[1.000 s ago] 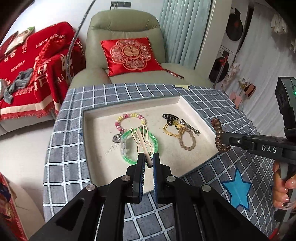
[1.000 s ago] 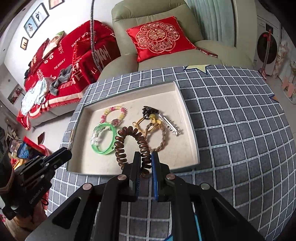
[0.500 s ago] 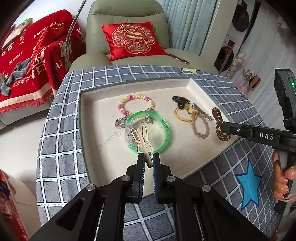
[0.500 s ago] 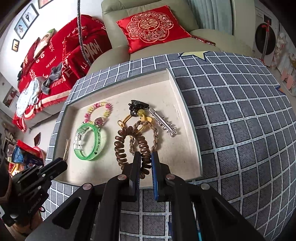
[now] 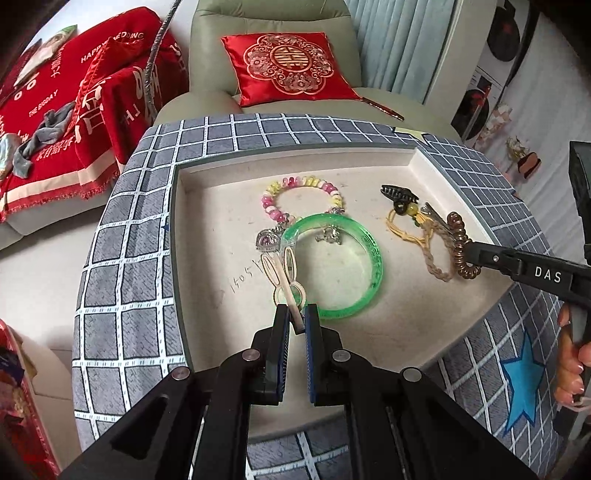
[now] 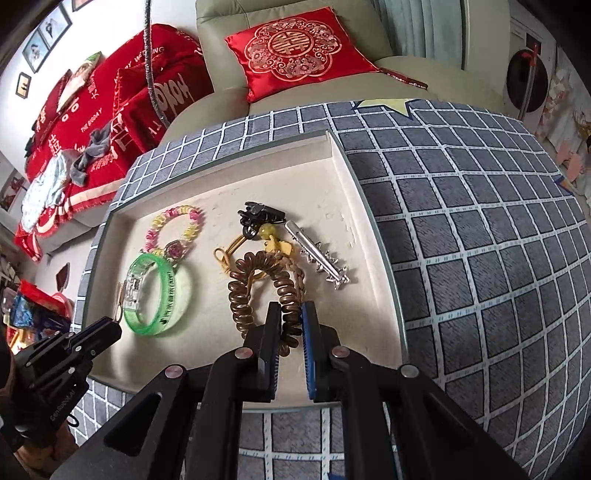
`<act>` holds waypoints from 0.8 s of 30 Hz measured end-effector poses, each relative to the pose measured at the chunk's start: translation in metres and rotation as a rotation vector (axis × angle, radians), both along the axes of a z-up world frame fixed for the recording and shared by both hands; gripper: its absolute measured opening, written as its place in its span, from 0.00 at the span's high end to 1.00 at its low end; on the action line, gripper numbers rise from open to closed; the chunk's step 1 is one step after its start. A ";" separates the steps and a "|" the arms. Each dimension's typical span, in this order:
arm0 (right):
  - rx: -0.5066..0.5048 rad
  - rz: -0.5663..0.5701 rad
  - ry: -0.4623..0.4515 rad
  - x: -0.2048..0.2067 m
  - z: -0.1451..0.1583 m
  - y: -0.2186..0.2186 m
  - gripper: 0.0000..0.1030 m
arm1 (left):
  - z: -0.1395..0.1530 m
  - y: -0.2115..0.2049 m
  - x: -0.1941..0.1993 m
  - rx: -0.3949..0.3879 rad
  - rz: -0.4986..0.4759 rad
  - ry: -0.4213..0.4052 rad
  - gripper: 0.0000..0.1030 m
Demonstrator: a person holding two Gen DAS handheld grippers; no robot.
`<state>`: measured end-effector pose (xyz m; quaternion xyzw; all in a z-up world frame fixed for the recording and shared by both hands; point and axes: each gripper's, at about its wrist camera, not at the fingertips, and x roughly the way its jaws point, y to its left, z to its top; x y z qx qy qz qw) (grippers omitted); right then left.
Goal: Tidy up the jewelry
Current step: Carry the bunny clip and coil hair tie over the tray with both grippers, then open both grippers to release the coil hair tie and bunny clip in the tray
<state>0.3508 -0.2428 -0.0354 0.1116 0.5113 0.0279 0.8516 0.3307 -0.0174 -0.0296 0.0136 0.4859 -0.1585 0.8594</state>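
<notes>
Left gripper: our left gripper is pinched tight on the stem of a cream, rabbit-eared flat hair clip, whose ears reach over the near-left rim of the bangle.
Right gripper: our right gripper is clamped on a brown spiral coil hair tie, which loops out above the tray's right half.
Tray: we see a shallow cream-lined rectangular tray sitting on the grey grid-patterned cloth.
Left side of tray: a translucent green plastic bangle lies near, a pink-and-yellow beaded bracelet just beyond, touching it.
Right side of tray: a black claw clip, a yellow cord charm, a beige braided bracelet and a silver metal hair clip sit bunched together.
Far side: a red embroidered cushion rests on a pale green armchair.
</notes>
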 end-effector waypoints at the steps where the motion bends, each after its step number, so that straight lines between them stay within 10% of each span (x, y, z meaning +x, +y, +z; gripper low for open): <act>1: -0.004 -0.001 0.000 0.001 -0.001 -0.001 0.88 | 0.000 -0.001 0.001 0.006 0.003 -0.005 0.78; 24: -0.054 0.035 -0.004 0.012 -0.013 0.009 0.86 | -0.002 -0.014 -0.002 0.094 0.014 -0.090 0.78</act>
